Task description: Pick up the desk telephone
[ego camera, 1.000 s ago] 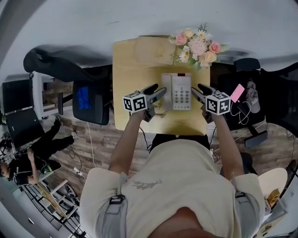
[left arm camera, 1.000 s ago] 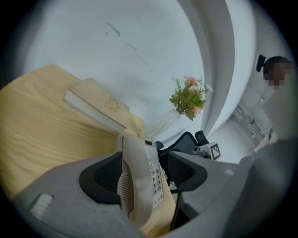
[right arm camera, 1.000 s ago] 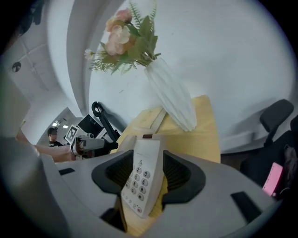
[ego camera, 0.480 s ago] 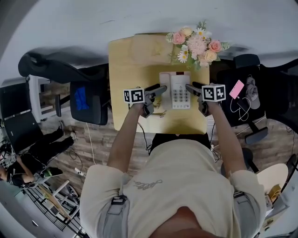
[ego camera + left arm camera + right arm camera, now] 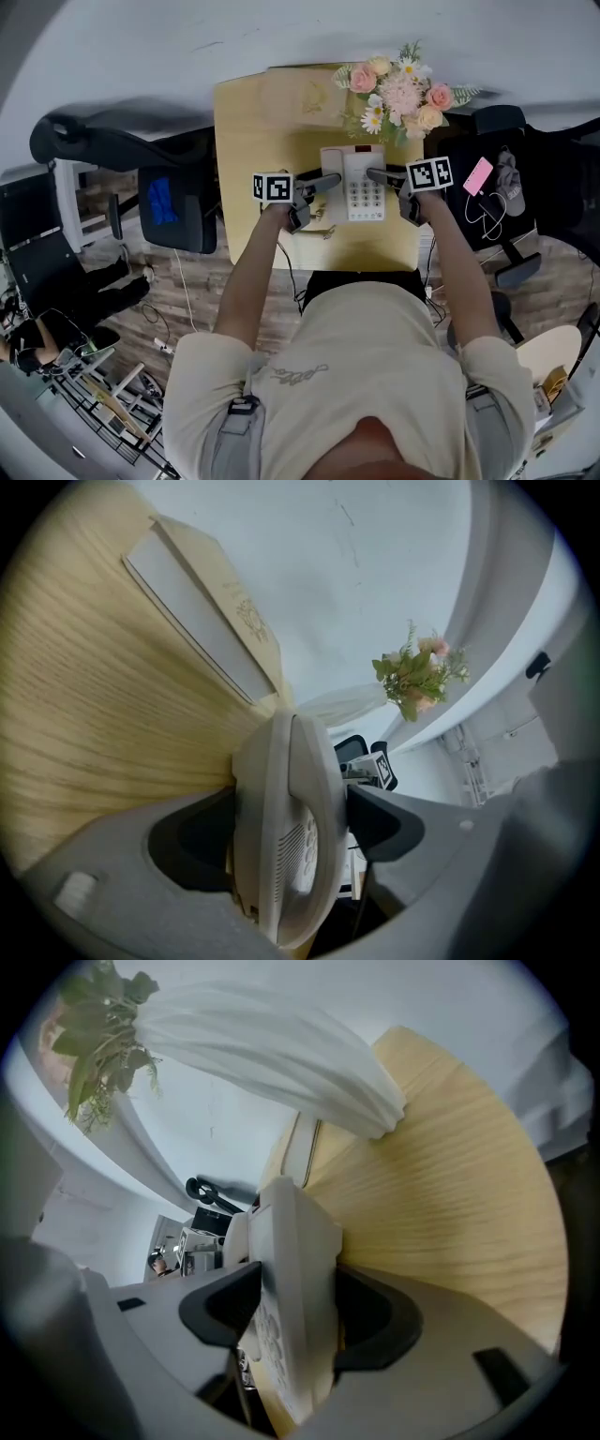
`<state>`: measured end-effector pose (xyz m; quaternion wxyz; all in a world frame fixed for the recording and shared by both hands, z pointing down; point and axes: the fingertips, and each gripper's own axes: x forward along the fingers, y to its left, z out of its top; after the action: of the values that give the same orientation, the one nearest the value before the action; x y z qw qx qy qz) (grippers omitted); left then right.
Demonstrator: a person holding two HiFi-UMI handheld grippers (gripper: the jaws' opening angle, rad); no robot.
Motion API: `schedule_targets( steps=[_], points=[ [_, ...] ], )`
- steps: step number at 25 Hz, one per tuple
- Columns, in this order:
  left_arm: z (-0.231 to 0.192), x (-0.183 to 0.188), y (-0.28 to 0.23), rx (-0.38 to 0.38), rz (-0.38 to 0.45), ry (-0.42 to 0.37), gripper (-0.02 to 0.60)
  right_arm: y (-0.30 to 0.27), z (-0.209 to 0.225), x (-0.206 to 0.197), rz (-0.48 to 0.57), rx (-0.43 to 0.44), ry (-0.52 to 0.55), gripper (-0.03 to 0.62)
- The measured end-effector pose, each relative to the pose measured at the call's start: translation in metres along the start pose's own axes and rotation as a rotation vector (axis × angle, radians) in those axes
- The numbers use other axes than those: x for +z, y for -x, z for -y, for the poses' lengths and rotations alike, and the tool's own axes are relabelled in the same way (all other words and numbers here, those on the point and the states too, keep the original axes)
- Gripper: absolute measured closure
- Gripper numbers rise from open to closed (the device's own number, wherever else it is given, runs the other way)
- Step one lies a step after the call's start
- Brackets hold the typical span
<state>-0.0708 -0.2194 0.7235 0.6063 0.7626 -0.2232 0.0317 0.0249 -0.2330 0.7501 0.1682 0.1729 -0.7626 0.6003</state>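
Observation:
The beige desk telephone (image 5: 354, 184) lies flat on the pale wooden table (image 5: 253, 141), with its handset on the left and its keypad on the right. My left gripper (image 5: 328, 180) is at the phone's left edge and its jaws are opening. In the left gripper view the handset side (image 5: 286, 836) stands between the jaws, with a dark gap beside it. My right gripper (image 5: 377, 174) is at the phone's right edge, jaws also opening. The keypad side (image 5: 291, 1279) sits between them with gaps on both sides.
A bouquet of pink and white flowers (image 5: 398, 89) stands just behind the phone. A flat beige box (image 5: 300, 94) lies at the table's back. The phone cord (image 5: 323, 228) trails toward the front edge. An office chair (image 5: 173, 202) stands left of the table, a pink item (image 5: 477, 176) to the right.
Both grippers moved forward and inward from beside the phone until their jaws straddle its left and right edges. Both pairs of jaws have spread wider.

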Motion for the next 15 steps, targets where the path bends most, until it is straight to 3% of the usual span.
schedule_targets(
  steps=[8, 15],
  points=[
    [0.0001, -0.0007, -0.0076, -0.100, -0.028, 0.030, 0.206, -0.0036, -0.0003, -0.0006, -0.071, 0.045, 0.005, 0.359],
    [0.0006, -0.0008, -0.0084, -0.117, -0.044, 0.026, 0.206, -0.0034, -0.0001, -0.0011, -0.082, 0.051, 0.016, 0.359]
  ],
)
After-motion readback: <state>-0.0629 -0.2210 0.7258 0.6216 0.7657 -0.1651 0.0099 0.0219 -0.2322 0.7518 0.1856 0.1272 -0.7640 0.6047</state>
